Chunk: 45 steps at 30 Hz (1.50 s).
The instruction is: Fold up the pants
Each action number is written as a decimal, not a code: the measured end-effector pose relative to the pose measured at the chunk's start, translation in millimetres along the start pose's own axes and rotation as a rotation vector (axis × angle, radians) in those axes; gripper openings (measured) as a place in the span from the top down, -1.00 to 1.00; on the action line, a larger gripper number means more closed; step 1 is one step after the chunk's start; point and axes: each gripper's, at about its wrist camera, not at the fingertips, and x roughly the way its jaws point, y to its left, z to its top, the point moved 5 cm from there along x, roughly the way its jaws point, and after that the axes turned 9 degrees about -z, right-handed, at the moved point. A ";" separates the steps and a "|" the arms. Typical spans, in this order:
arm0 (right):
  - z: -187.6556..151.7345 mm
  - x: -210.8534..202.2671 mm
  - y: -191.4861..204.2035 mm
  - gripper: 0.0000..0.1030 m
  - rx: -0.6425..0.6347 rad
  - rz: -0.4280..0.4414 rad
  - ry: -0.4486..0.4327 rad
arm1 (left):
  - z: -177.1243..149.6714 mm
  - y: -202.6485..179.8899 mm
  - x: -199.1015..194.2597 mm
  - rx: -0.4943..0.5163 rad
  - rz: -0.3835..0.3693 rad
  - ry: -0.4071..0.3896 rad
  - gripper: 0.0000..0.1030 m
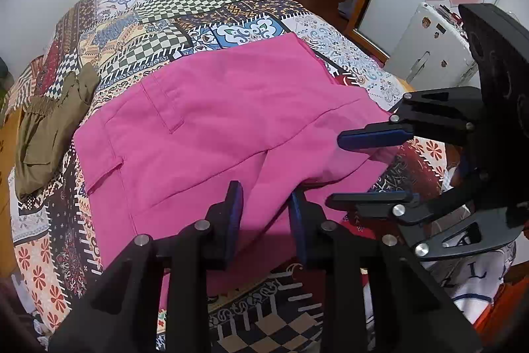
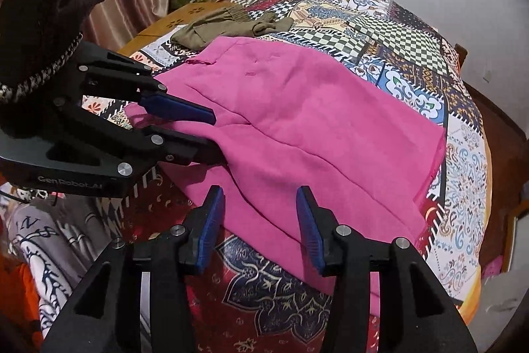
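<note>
Blue-padded fingers of the left gripper stand slightly apart astride the near edge of the pink pants, which lie spread on the patchwork quilt. Just beside it, the right gripper hangs with jaws parted over the same hem, pads clear of cloth. Judging by this, a fold is being set up; next, both must pinch the edge.

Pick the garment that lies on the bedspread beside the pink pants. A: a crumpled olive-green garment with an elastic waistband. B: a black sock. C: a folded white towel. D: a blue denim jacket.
A: an olive-green garment with a gathered elastic waistband lies crumpled on the patchwork bedspread, next to the pink pants; neither pair of tongs is near it.
</note>
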 end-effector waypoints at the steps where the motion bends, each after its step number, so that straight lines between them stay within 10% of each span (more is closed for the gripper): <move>1: 0.9 0.3 0.0 0.18 -0.006 -0.004 -0.004 | 1.3 0.0 -1.3 -0.002 -0.007 0.000 0.46; 24: 10.8 2.8 -9.7 0.59 0.046 -0.016 -0.066 | 12.3 -8.0 -19.6 0.006 -0.054 -0.030 0.47; 39: 14.6 -10.8 -14.9 0.81 0.140 0.070 -0.119 | -7.7 -13.4 -3.4 0.082 0.133 -0.031 0.34; 45: 12.9 -11.2 -15.7 0.81 0.158 0.087 -0.120 | -2.9 -16.7 -9.4 0.113 0.175 -0.078 0.80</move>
